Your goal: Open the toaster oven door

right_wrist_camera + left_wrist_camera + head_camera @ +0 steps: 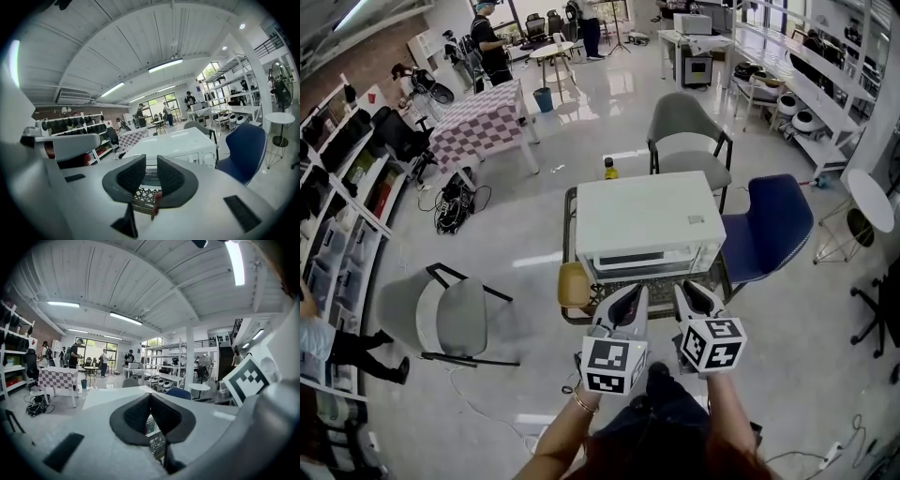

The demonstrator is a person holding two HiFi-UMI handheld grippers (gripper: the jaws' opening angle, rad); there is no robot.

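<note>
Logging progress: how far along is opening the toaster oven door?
Done: nothing yet; the oven door looks shut. In hand: both claws hang near its front, left claw shut, right claw slightly open, empty. Remaining: grip the door and pull it open.

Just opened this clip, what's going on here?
A person stands facing a white toaster oven with a gripper in each hand, both held close in front of it. The oven door looks shut, and neither gripper appears to touch it. The left gripper has its jaws together on nothing. The right gripper has its jaws slightly apart and empty, pointed toward the oven's front. Opening the door has not begun.
</note>
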